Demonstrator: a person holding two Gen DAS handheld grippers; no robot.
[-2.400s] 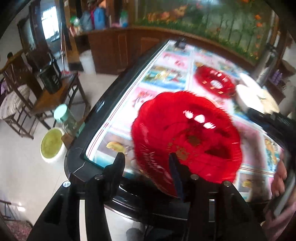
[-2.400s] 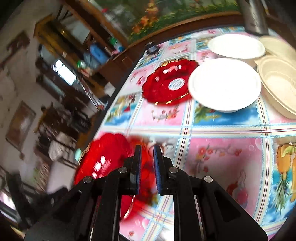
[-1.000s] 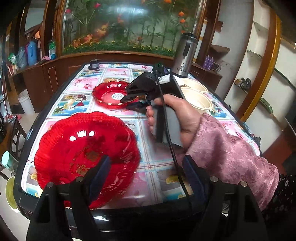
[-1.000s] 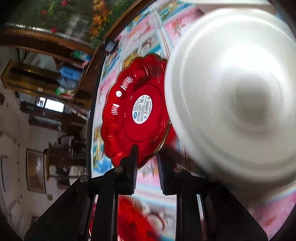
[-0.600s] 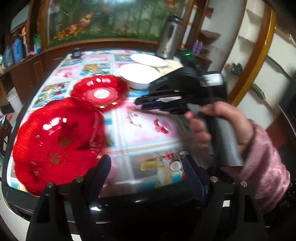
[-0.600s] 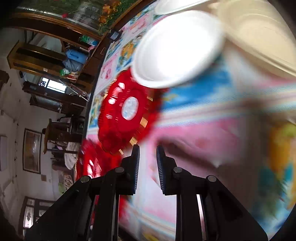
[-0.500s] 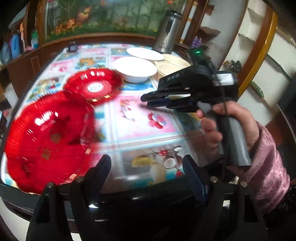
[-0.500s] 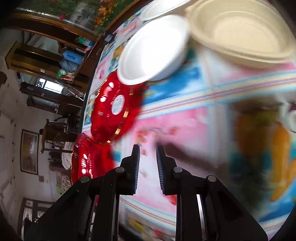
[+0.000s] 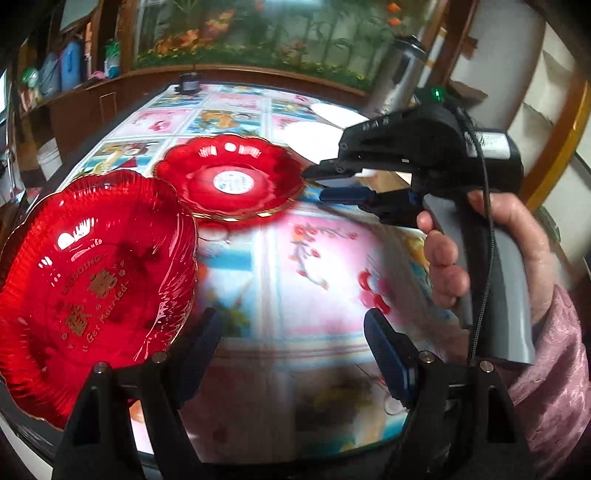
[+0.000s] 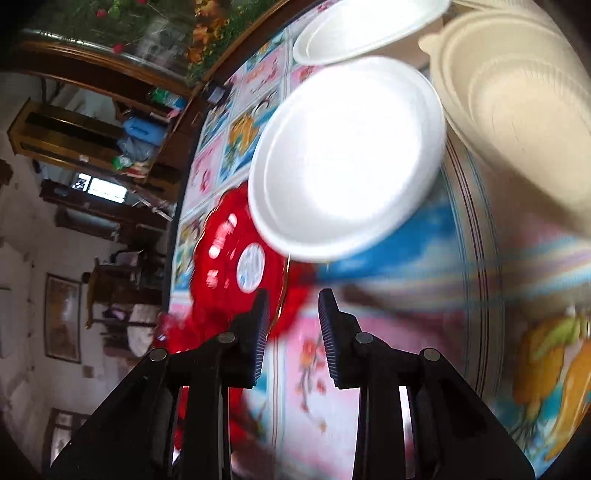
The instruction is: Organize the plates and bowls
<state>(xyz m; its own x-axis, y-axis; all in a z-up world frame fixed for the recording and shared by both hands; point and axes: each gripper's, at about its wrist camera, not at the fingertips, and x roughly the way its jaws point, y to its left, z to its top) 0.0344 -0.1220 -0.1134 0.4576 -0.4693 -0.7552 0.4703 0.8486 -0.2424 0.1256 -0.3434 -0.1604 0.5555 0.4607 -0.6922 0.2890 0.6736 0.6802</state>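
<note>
On the picture-tiled tablecloth [image 9: 280,258], the right gripper [image 9: 314,182], jaws opening and empty, reaches level toward the small scalloped red plastic plate [image 9: 229,177]; the left gripper [image 9: 291,332] hovers wide, empty.

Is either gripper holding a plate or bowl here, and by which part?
Nothing is held. The left gripper is wide open over the table; the right gripper is opening with nothing between its jaws, short of the small red plate.

A lived-in home dining room is indicated by a table [image 9: 280,280] covered in a fruit-and-flower printed cloth, wooden cabinets [image 10: 74,136], a framed picture [image 10: 62,317], a large planted aquarium [image 9: 258,33] and a steel thermos [image 9: 400,70].
</note>
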